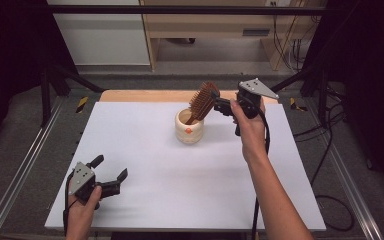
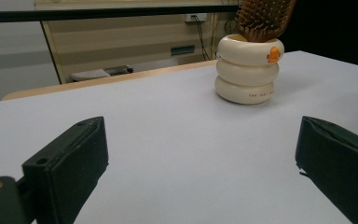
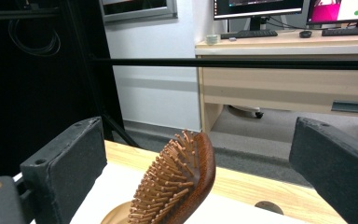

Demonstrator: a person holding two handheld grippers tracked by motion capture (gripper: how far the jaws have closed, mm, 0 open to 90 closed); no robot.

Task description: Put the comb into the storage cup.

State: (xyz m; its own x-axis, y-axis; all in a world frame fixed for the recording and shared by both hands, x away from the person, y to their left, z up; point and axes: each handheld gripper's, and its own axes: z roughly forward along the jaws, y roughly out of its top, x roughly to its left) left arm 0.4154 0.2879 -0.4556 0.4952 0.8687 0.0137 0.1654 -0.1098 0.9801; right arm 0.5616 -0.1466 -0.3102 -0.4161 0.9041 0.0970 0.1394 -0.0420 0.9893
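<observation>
Hairbrush [image 1: 203,101] was what the work turned on: it stood handle-down in the cream ringed cup [image 1: 189,127] near the far middle of the white table [image 1: 145,165], its bristled head leaning up and to the right out of the rim. We held the right gripper [image 1: 218,104] just beside that head, on its right, with the jaws spread wide and nothing between them; in the right gripper view the brush head [image 3: 177,186] rose low between the two black pads (not touching either, as far as we could tell). Its long axis ran slantwise from the cup up toward our right hand [image 1: 250,127], so the head lay straight ahead of those jaws and slightly below them. We kept the left gripper [image 1: 111,175] well apart at the near left corner, also gaping and empty, the cup [image 2: 248,70] far ahead of it. By our judgement the right side was clearly the nearer one for any grasp.
</observation>
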